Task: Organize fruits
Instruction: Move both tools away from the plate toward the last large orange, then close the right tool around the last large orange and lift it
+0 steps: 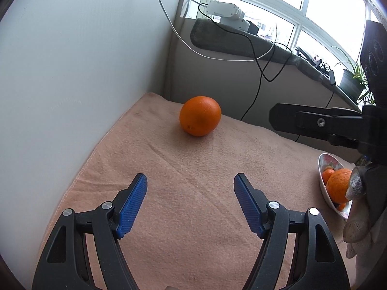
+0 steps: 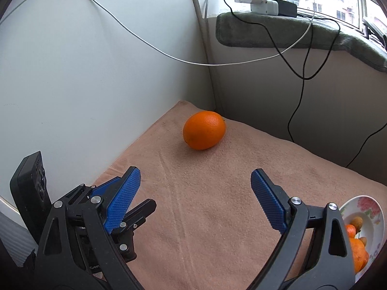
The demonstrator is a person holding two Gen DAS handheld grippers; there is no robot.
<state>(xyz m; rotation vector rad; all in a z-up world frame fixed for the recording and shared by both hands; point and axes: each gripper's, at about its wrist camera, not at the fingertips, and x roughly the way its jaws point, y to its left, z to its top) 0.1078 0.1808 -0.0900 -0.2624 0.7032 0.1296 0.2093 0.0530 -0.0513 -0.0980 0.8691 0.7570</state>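
Both tongs, left (image 1: 190,200) and right (image 2: 195,194), gape empty; orange (image 2: 204,130) at twelve o'clock could roll off a glancing pad.

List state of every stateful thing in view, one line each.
left gripper: open, empty, above the towel.
right gripper: open, empty, above the towel.
orange: lying loose on the towel, near the wall corner, untouched.
bowl: at the towel's right edge, holding several orange fruits.
towel: spread flat, lightly creased.
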